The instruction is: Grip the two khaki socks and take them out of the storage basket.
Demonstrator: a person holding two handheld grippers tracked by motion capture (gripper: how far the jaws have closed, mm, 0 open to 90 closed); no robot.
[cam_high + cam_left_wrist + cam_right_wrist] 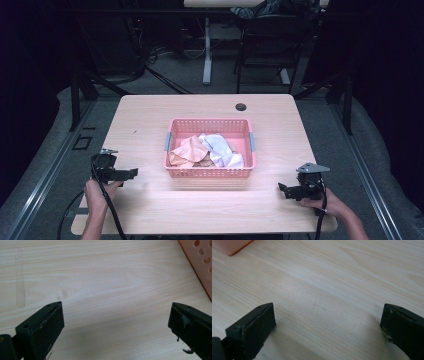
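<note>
Both tongs, left (134,173) and right (281,187), are held apart, empty, at seven and five o'clock of the basket (210,172); its cloths (207,150) may be snagged together if grabbed.

Left gripper (131,173), right gripper (283,189): jaws wide.

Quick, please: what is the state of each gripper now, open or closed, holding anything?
Left gripper: jaws open, holding nothing.
Right gripper: jaws open, holding nothing.

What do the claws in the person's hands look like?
Both are black. The left claw trails a black cable toward the table's near edge. The right claw has a grey three-cornered plate on top. Up close, each has two flat black blocky jaws, scuffed at the tips. No sleeves show.
</note>
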